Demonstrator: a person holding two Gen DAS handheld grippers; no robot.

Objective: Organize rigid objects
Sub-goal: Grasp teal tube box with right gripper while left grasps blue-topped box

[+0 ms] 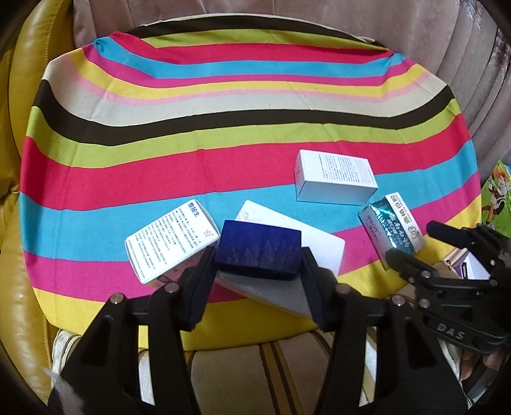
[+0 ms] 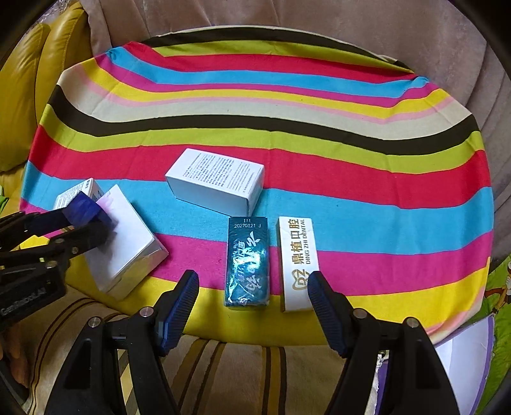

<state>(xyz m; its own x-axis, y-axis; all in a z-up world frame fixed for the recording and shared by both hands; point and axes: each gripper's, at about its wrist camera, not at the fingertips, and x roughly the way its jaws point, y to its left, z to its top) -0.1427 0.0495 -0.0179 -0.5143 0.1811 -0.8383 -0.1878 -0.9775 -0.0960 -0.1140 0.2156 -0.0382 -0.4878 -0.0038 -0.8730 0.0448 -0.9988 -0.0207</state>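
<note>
A dark blue box [image 1: 258, 252] rests on a large flat white box [image 1: 319, 249], and the pads of my left gripper [image 1: 258, 271] press it from both sides. In the right wrist view that left gripper [image 2: 86, 220] holds the blue box [image 2: 83, 207] over the flat white box [image 2: 127, 242]. My right gripper [image 2: 252, 277] stands open around a teal box [image 2: 247, 255], its right finger in front of a white dental box [image 2: 295, 252]. From the left wrist view, the right gripper [image 1: 412, 242] hovers at the teal box [image 1: 381, 223] and the dental box [image 1: 404, 214].
A white printed box [image 1: 333, 178] [image 2: 220, 182] lies on the striped cloth [image 1: 223, 111]. Another white text box [image 1: 172, 239] sits left of the blue one. A yellow leather cushion [image 1: 28, 79] bounds the left, plush mauve fabric [image 2: 319, 19] the back, and a cartoon mat [image 2: 498, 287] the right.
</note>
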